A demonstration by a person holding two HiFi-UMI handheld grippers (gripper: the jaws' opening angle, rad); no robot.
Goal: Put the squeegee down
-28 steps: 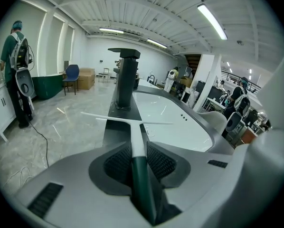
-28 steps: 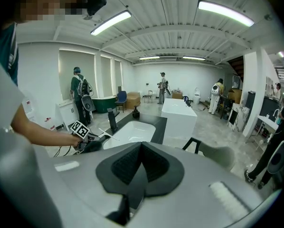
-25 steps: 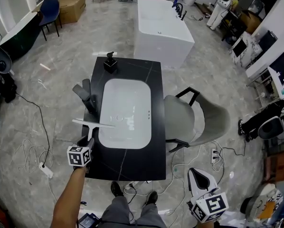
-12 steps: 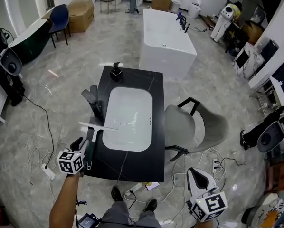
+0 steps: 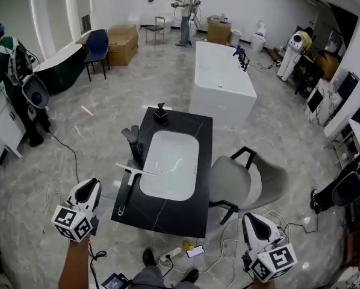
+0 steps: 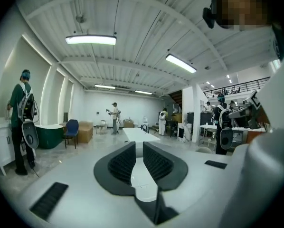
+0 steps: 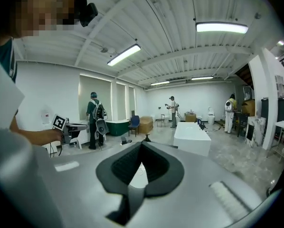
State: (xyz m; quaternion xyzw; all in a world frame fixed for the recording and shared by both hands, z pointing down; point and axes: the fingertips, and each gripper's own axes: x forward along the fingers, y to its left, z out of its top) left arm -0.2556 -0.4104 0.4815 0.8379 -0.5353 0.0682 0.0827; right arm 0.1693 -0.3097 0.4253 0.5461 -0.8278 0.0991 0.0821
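The squeegee (image 5: 129,177) lies flat on the black counter (image 5: 168,212), left of the white sink (image 5: 170,164); its pale blade crosses the sink's left rim and its dark handle points toward me. My left gripper (image 5: 88,189) hovers off the counter's near left corner, apart from the squeegee. In the left gripper view the left gripper (image 6: 139,144) is open by a narrow gap, with nothing in it. My right gripper (image 5: 253,220) hangs low right, beyond the counter. The right gripper view has the right gripper (image 7: 142,145) shut and empty, pad tips meeting.
A black faucet (image 5: 133,139) and a black dispenser (image 5: 161,114) stand on the counter's far side. A grey chair (image 5: 243,181) sits at its right and a white bathtub (image 5: 222,82) behind. Cables and a power strip (image 5: 171,256) lie by my feet. Persons (image 5: 9,59) stand around.
My left gripper let go of the squeegee's handle and drew back toward me, off the counter. The squeegee stays flat on the counter. The head view has tilted up.
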